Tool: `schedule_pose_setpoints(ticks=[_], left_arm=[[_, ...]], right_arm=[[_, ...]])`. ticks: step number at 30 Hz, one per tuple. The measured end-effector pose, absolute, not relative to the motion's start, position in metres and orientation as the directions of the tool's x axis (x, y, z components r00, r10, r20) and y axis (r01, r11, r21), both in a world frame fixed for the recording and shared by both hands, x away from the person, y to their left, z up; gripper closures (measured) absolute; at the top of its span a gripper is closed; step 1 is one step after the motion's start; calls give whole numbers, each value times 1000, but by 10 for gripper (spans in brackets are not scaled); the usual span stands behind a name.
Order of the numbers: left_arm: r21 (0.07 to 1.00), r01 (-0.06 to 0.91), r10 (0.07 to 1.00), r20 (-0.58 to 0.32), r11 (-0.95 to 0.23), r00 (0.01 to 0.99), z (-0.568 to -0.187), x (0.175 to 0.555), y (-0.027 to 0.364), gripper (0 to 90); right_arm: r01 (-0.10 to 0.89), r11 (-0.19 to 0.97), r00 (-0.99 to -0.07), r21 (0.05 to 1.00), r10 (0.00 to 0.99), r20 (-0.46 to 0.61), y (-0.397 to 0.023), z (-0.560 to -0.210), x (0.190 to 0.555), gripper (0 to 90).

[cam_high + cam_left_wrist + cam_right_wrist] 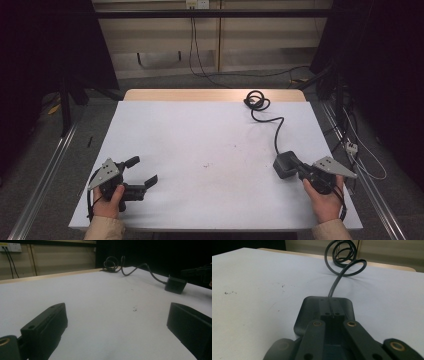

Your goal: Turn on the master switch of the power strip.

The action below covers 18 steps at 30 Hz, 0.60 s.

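Near the table's (200, 130) right edge, the right gripper (300, 171) is clamped on the black adapter (286, 165); the left gripper's (142, 172) jaws stand apart.

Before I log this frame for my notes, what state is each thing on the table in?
Left hand-held gripper: jaws open, nothing between them, low over the white table.
Right hand-held gripper: jaws shut, at the black power adapter; whether it grips it is unclear.
Black power adapter: lying flat on the table.
Cable: attached to the adapter, coiled at the far edge.
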State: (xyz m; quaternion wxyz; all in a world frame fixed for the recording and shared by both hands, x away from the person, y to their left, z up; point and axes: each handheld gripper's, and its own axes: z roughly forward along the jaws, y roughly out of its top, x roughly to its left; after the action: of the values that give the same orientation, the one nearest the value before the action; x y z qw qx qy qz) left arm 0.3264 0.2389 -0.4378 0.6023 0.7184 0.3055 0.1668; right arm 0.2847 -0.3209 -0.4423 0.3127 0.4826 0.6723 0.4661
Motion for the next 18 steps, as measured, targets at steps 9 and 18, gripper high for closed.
schedule_pose_setpoints(ticks=[9, 18], left_arm=[[967, 238, 639, -128, -88, 759, -438, 327, 238, 27], [966, 240, 638, -127, -93, 759, -438, 326, 238, 27]], right_arm=[[355, 101, -337, 929, 941, 26, -321, -443, 285, 900], [355, 106, -337, 929, 941, 21, -320, -442, 285, 900]])
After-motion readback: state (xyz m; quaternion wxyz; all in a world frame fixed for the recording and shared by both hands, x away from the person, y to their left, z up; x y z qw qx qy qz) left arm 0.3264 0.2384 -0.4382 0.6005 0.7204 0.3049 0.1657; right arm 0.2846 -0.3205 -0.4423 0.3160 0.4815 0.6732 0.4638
